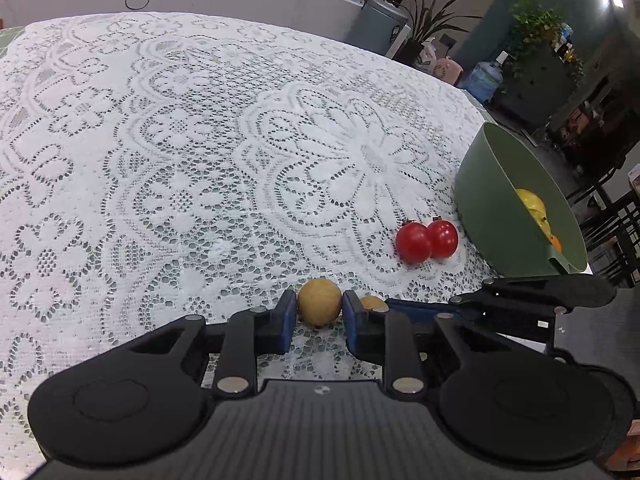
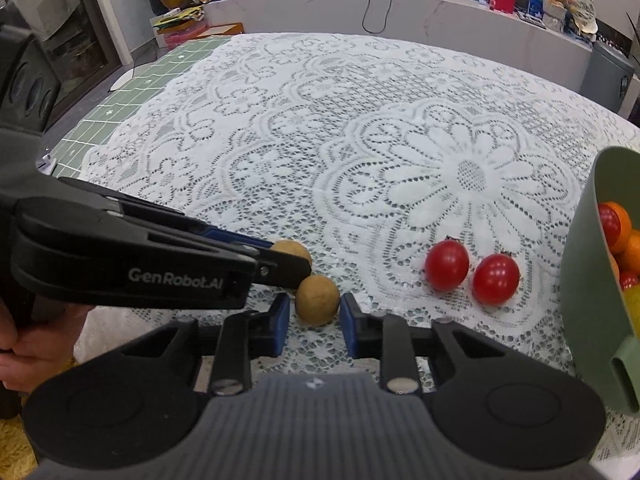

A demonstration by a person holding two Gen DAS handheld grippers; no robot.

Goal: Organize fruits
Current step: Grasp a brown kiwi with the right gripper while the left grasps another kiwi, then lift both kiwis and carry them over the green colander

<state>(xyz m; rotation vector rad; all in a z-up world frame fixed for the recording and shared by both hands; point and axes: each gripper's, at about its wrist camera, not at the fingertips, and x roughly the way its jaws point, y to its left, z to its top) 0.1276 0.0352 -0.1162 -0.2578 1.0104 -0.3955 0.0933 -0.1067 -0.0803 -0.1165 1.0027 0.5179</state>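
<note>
Your left gripper (image 1: 319,312) and right gripper (image 2: 316,312) each pinch a small, light, firm tan fruit (image 1: 319,302) (image 2: 317,300) at the table's near edge beside the green bowl (image 1: 492,200), so hold across the middle, gently, since round skins may slip.

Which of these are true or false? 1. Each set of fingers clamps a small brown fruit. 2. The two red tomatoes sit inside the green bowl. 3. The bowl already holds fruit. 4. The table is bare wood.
1. True: the left gripper clamps one brown fruit, the right gripper the other brown fruit.
2. False: the red tomatoes lie on the cloth beside the green bowl.
3. True.
4. False: a white lace tablecloth covers it.
</note>
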